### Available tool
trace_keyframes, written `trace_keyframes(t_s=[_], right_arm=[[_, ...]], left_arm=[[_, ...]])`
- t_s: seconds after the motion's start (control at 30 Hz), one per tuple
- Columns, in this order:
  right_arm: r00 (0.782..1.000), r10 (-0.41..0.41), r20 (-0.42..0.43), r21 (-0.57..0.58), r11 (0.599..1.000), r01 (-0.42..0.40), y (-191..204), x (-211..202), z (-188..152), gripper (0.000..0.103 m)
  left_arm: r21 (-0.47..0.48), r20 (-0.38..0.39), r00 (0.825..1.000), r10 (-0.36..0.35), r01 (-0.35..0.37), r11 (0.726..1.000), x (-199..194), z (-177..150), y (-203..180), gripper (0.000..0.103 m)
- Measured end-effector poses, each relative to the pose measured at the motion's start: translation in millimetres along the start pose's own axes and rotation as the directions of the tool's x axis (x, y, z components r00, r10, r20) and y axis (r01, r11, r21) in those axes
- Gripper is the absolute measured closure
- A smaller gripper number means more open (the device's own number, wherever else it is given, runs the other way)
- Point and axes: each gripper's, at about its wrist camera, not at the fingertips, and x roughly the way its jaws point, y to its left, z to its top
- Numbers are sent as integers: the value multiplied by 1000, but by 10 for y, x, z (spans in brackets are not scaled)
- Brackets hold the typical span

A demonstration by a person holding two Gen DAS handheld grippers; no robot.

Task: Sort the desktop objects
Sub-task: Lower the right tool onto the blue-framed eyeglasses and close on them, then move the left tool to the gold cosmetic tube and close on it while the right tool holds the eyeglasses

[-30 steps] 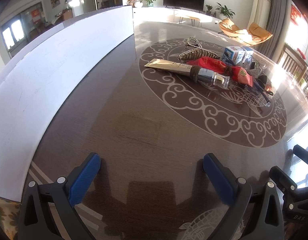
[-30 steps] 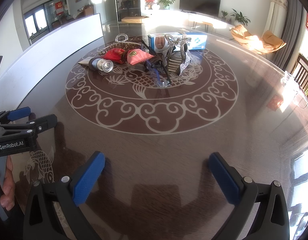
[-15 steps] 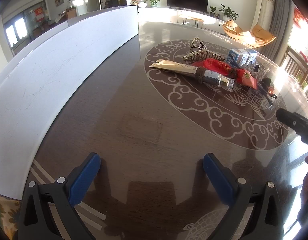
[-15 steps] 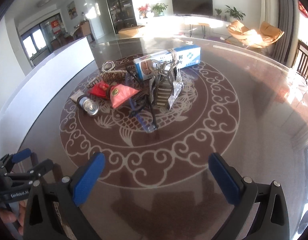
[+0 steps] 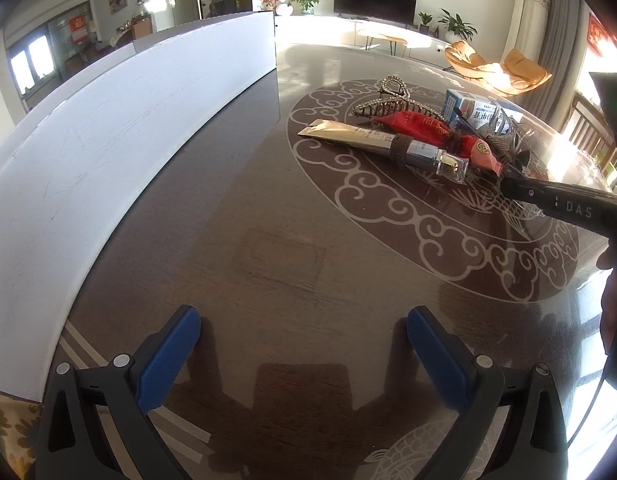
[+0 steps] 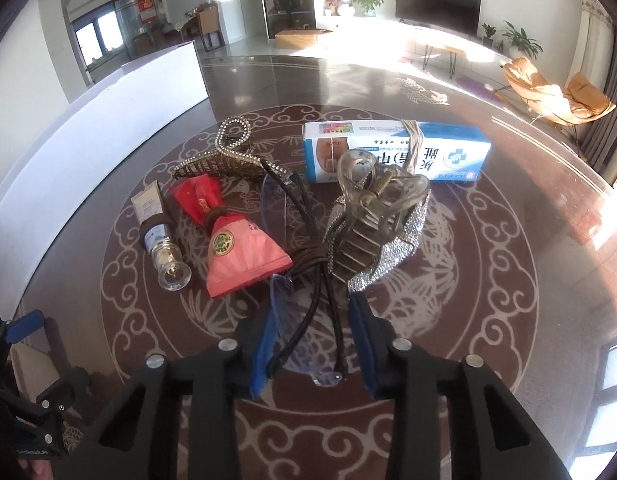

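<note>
The right gripper [image 6: 314, 344], wide apart a second ago, has clenched on the glasses [image 6: 296, 312] at the table [image 5: 268, 216] centre. Crowding them are a rhinestone hair claw [image 6: 372, 236], pink pouch [image 6: 244, 256], tube [image 6: 160, 236] and medicine box [image 6: 448, 152]. The left gripper [image 5: 300, 352] stays released near the white board [image 5: 108, 140].

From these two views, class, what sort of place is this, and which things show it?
Most likely a home living room: a television on the far wall, orange armchairs by the curtains, potted plants, and a patterned table.
</note>
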Motion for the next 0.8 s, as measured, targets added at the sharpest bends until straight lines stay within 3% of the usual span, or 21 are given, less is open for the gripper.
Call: trace_keyframes(t_s=[0.17, 0.3, 0.4, 0.47, 0.5, 0.53, 0.73, 0.8], right_arm=[[1000, 5, 22, -53, 999, -4, 172, -266, -306, 76], [999, 1, 49, -37, 999, 1, 256, -597, -747, 77], [997, -38, 72, -56, 998, 42, 317, -752, -1007, 75], [996, -51, 74, -59, 997, 55, 304, -758, -1060, 62], [996, -52, 66, -57, 997, 56, 287, -734, -1057, 48], [996, -54, 64, -53, 997, 57, 255, -715, -1055, 44], [997, -48, 62, -42, 998, 51, 186, -591, -953, 40], [998, -37, 56, -51, 998, 40, 209, -578, -947, 34]], left_arm=[[0, 0, 1000, 0, 0, 1000, 2, 0, 0, 0], [0, 1, 1000, 0, 0, 1000, 4, -2, -1, 0], [0, 1, 1000, 0, 0, 1000, 5, -2, -1, 0], [0, 1, 1000, 0, 0, 1000, 4, 2, 1, 0], [0, 1, 1000, 0, 0, 1000, 7, -2, 0, 0], [1, 1, 1000, 0, 0, 1000, 4, 2, 2, 0], [2, 2, 1000, -1, 1, 1000, 6, -4, -24, 0], [2, 2, 1000, -1, 1, 1000, 11, -6, -29, 0]])
